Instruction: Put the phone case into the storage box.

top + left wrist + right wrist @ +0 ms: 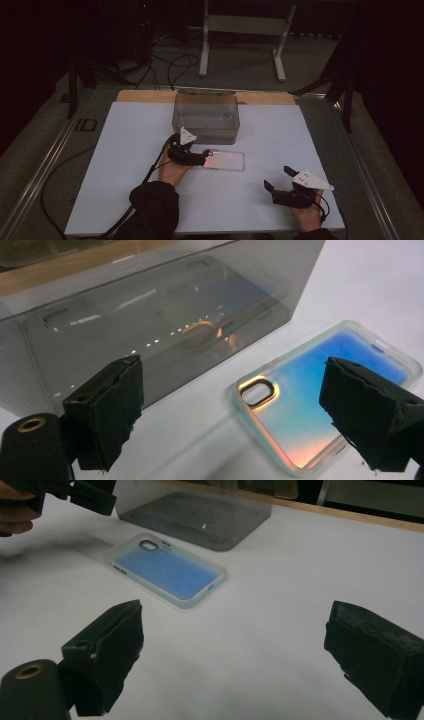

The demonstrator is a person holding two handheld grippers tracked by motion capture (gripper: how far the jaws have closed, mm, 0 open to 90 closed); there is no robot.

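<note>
While the left hand-held gripper (202, 156) gapes beside the phone case (226, 160), the right hand-held gripper (278, 178) rests apart, open.

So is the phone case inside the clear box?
No, the phone case lies flat on the white sheet in front of the clear box.

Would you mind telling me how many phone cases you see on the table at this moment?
1. The phone case lies flat on the white sheet, just in front of the clear plastic box, beside the left tool. The box appears empty.
</note>
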